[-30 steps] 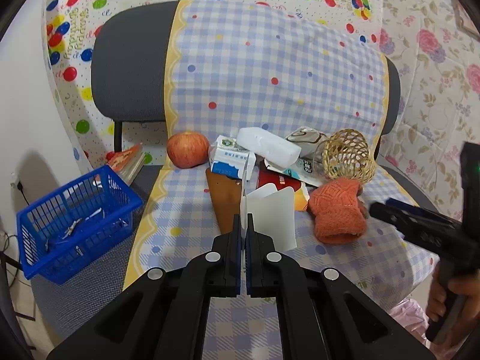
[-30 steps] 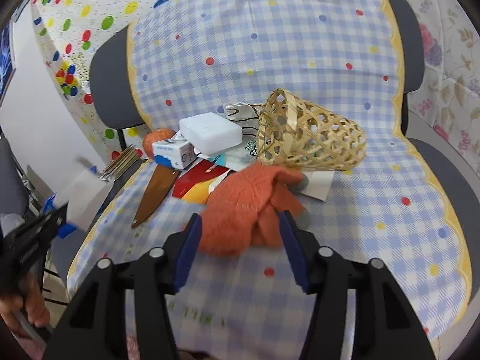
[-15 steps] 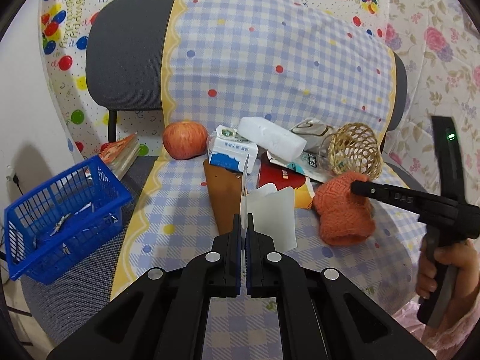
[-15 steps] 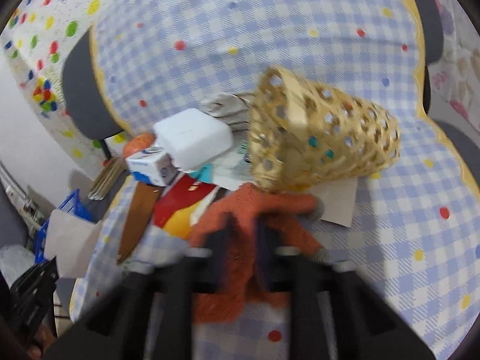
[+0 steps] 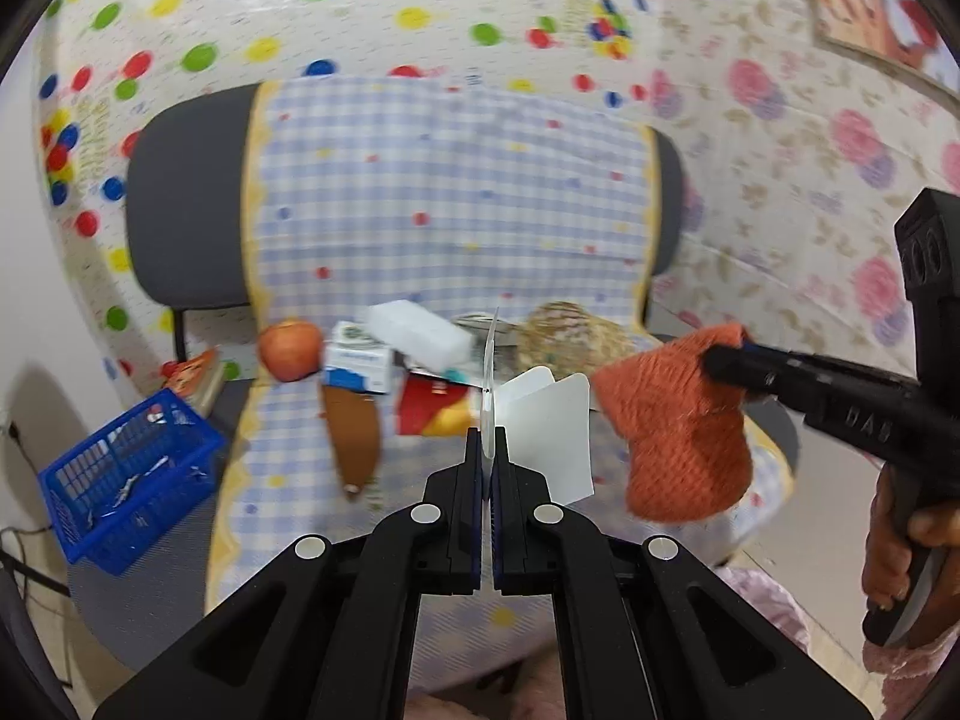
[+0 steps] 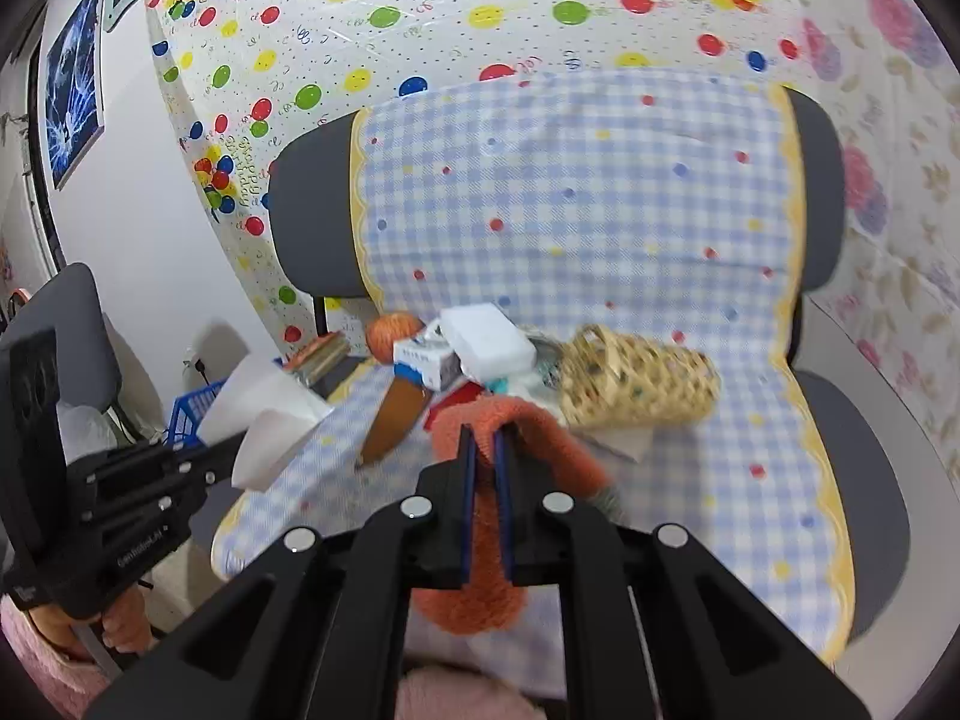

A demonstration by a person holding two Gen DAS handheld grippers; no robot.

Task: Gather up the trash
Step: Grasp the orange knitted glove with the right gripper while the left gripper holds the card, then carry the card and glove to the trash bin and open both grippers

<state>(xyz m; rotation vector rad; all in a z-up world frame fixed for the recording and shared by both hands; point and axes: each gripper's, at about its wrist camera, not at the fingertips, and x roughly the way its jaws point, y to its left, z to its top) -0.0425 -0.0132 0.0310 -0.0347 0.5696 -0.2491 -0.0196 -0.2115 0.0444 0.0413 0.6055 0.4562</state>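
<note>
My left gripper [image 5: 487, 447] is shut on a folded white paper [image 5: 549, 432], held above the chair seat; the same paper [image 6: 261, 414] shows at the left of the right wrist view. My right gripper [image 6: 485, 450] is shut on an orange knitted glove [image 6: 480, 588], lifted off the seat. In the left wrist view the glove [image 5: 678, 426] hangs from the right gripper [image 5: 717, 360] at the right.
On the checked chair cover [image 5: 420, 228] lie an apple [image 5: 289, 349], a blue-and-white carton [image 5: 357, 363], a white block [image 5: 414, 336], a wicker basket [image 6: 639, 381], a brown leaf-shaped piece [image 5: 354, 438] and a red packet [image 5: 429, 405]. A blue basket [image 5: 129, 468] stands on the floor at left.
My right gripper shut on the orange glove and lifted it off the seat. Both grippers rose and drew back from the chair; the left kept its paper.
</note>
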